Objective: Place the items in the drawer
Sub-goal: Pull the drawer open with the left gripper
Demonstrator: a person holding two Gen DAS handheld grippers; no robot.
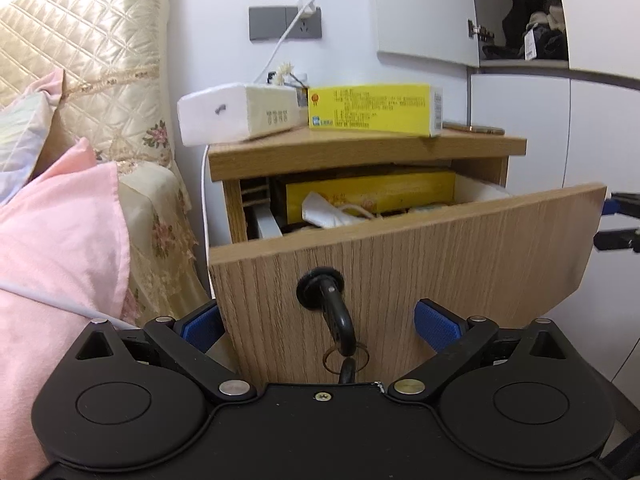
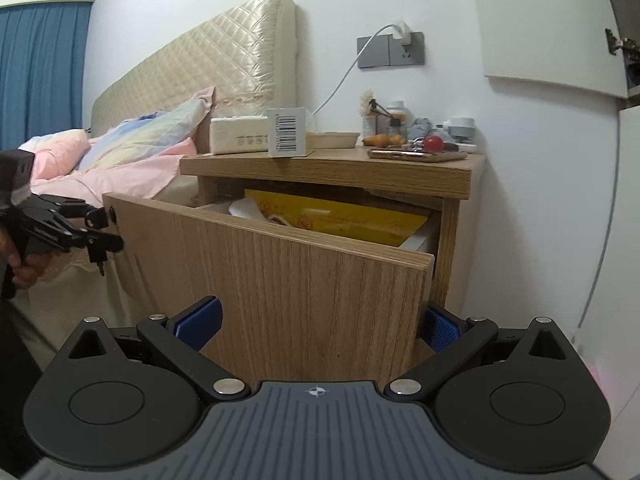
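The wooden nightstand drawer stands partly pulled out, with a black key hanging from the lock in its front. Inside lie a yellow box and a white mask. On the nightstand top sit a yellow medicine box, a white tissue pack and a gold phone. My left gripper is open, its pads either side of the key. My right gripper is open and empty at the right end of the drawer front.
A bed with pink bedding and a quilted headboard lies left of the nightstand. A charger cable runs from the wall socket. Small bottles and a red ball crowd the back of the top. White cupboards stand to the right.
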